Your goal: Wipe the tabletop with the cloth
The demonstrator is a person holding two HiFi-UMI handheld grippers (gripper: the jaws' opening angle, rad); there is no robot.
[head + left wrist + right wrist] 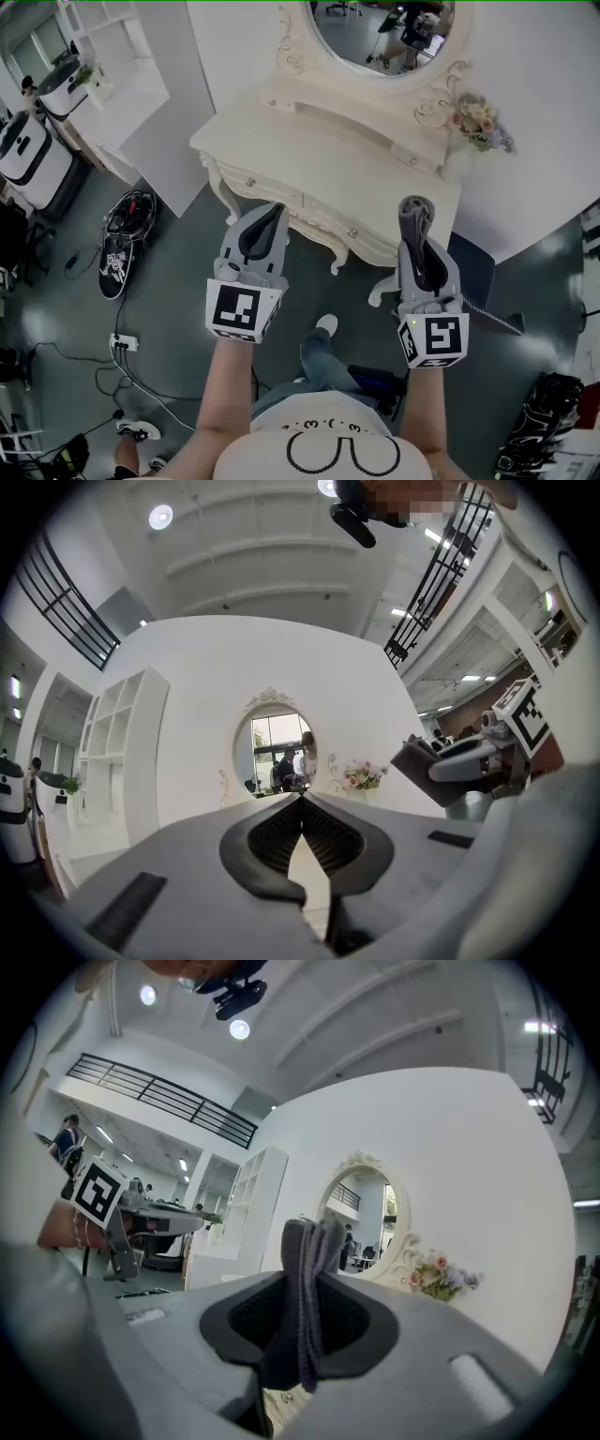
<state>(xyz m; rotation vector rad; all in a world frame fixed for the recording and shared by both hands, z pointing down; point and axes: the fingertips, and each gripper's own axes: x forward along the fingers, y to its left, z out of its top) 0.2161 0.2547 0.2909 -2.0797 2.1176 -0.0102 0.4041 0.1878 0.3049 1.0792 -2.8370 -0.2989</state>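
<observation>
A cream dressing table point(281, 155) with an oval mirror point(380, 33) stands against the white wall ahead of me. My right gripper point(415, 214) is shut on a folded dark grey cloth point(412, 217), held in the air near the table's front right corner; the cloth point(305, 1297) sticks up between the jaws in the right gripper view. My left gripper point(269, 217) hovers at the table's front edge, shut with nothing in it. Its jaws point(300, 803) meet at the tips in the left gripper view. The tabletop point(309, 159) is bare.
A vase of pink and purple flowers point(480, 127) stands at the table's back right. White shelving point(103, 56) is at the left. Cables and a power strip point(122, 342) lie on the grey floor, with dark bags point(127, 220) at the left and another point(539, 417) at the lower right.
</observation>
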